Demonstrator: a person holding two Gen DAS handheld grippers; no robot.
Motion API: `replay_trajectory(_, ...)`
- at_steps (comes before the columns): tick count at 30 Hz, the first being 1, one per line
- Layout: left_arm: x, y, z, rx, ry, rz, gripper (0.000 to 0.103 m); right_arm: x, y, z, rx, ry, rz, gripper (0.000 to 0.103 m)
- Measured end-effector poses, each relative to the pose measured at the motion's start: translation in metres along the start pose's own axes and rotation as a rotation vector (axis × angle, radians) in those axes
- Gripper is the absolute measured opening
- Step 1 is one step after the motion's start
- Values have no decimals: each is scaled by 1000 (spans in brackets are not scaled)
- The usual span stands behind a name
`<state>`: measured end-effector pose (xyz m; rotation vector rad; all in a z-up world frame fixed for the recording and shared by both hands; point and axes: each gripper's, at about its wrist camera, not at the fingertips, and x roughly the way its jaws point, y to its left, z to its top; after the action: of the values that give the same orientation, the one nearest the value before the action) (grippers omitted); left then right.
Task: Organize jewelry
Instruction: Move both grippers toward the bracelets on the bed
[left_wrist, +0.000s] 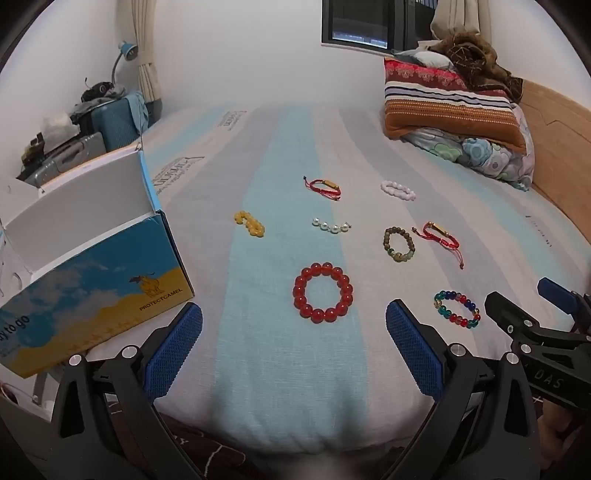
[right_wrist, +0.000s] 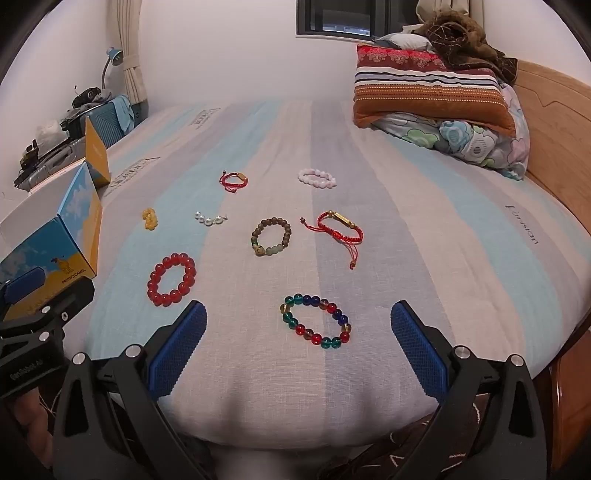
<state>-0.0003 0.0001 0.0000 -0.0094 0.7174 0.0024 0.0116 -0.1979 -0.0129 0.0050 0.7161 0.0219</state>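
Note:
Several bracelets lie spread on the striped bed sheet. A red bead bracelet (left_wrist: 323, 292) (right_wrist: 171, 284) rests just ahead of my left gripper (left_wrist: 294, 325), which stands open and empty. A multicolour bead bracelet (right_wrist: 317, 319) (left_wrist: 457, 309) lies between the fingers of my right gripper (right_wrist: 298, 319), open and above it. Farther off are a brown bead bracelet (right_wrist: 271, 236), two red cord bracelets (right_wrist: 340, 229) (right_wrist: 233, 180), a pearl strand (right_wrist: 209, 219), a yellow bead piece (right_wrist: 149, 218) and a pale pink bracelet (right_wrist: 317, 177). An open blue-and-yellow box (left_wrist: 92, 273) (right_wrist: 59, 236) sits at the left.
Folded blankets and a pillow (right_wrist: 432, 85) are piled at the far right by the wooden bed frame (right_wrist: 554, 140). Suitcases and clutter (left_wrist: 85, 136) stand beyond the bed's left edge. The near bed edge lies just under both grippers.

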Motion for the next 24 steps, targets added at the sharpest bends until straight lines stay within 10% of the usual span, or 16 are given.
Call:
replay_trajectory(1,0,0,0,0,1,0,97,0,0,0,1,0,0,96)
replay_trajectory(24,-1,-1,0,8,-4,11,97,-6,0,1,-17,-47,-39,96)
